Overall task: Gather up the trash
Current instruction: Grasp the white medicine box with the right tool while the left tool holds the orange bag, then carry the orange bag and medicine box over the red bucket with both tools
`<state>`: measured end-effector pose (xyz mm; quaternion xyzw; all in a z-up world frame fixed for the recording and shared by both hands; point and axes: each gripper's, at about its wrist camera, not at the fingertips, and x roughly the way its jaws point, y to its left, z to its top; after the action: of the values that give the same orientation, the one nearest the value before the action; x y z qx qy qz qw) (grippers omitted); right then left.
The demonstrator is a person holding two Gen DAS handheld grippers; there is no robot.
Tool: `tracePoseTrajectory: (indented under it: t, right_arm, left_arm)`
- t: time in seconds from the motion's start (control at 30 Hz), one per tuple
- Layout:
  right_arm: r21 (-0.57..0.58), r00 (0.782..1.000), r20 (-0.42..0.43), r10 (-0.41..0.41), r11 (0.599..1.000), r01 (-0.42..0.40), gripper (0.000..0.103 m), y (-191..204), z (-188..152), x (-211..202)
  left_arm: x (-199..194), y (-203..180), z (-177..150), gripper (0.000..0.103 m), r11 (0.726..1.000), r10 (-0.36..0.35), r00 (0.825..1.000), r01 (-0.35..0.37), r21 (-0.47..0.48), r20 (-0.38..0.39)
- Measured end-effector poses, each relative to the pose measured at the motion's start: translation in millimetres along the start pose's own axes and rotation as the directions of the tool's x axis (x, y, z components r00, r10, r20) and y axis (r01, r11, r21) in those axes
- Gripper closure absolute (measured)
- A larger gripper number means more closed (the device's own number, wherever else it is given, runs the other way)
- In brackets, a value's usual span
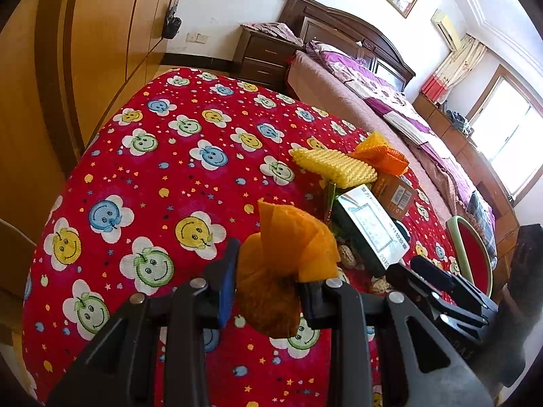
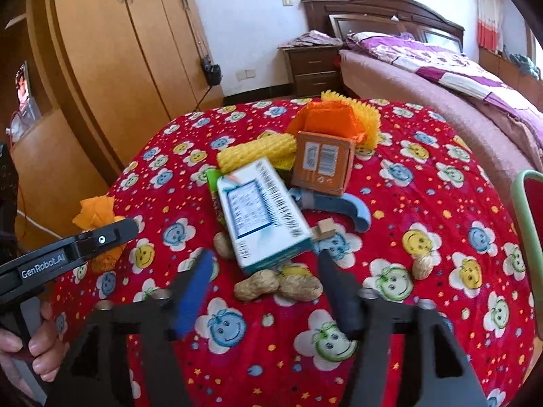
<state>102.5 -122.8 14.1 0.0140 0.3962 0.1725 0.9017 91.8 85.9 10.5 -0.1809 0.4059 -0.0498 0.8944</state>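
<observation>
1. Left gripper (image 1: 266,291): fingers clenched on an orange net (image 1: 288,254), lifted clear of the desk (image 1: 142,101) and hanging over its red cloth at the left edge of the heap. Same net seen from the right wrist at far left (image 2: 96,210), well apart from the rest.
2. Right gripper (image 2: 264,291): fingers released, spread wide, nothing between them, hovering just short of the heap.
3. Remaining trash in the middle of the desk: white carton (image 2: 263,213) on top, brown box (image 2: 322,162) behind it, yellow foam sleeve (image 2: 254,152) and another orange net (image 2: 325,118) farther back, peanuts (image 2: 278,286) nearest.
4. Deciding relation: peanuts straight ahead of the right fingers, almost between the tips, lying crosswise to the line of approach, so likely the nearest pick.
5. Carton just beyond the peanuts, long axis running away from the fingers and tilted slightly leftward; near end pointing at the gap between the fingers.
6. Right gripper plainly the nearer one; left already loaded and off to the side.
7. No bin or bag visible in either view.
</observation>
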Motion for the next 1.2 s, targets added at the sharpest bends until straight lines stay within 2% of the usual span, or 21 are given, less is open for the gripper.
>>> tracePoseTrajectory:
  t: [0.47, 0.5, 0.57, 0.9, 1.2]
  right_arm:
    - [-0.122, 0.997, -0.060, -0.038, 0.992, 0.031, 0.035, 15.8, 23.1, 36.9]
    - [-0.117, 0.997, -0.062, -0.036, 0.993, 0.029, 0.044, 15.0, 22.7, 38.8]
    - [-0.104, 0.997, -0.068, -0.032, 0.994, 0.024, 0.048, 12.7, 21.2, 39.7]
    - [-0.021, 0.999, 0.023, 0.026, 0.999, -0.026, 0.048, -2.9, 13.1, -8.1]
    - [0.077, 0.992, 0.123, 0.025, 0.996, -0.035, 0.048, -31.6, 1.3, -64.7]
  left_arm:
    - [1.1, 9.3, 2.5, 0.072, 1.000, -0.002, 1.000, 0.002, -0.018, -0.003]
    - [1.1, 9.2, 2.4, 0.072, 1.000, -0.001, 1.000, 0.001, -0.018, -0.003]
    - [1.1, 9.2, 2.5, 0.072, 1.000, -0.003, 1.000, 0.003, -0.018, -0.003]
    - [-8.6, -1.2, 3.2, 0.072, 1.000, -0.030, 0.999, 0.030, -0.006, 0.012]
    - [-25.3, -33.5, 0.6, 0.072, 0.995, -0.085, 0.996, 0.084, 0.045, 0.023]
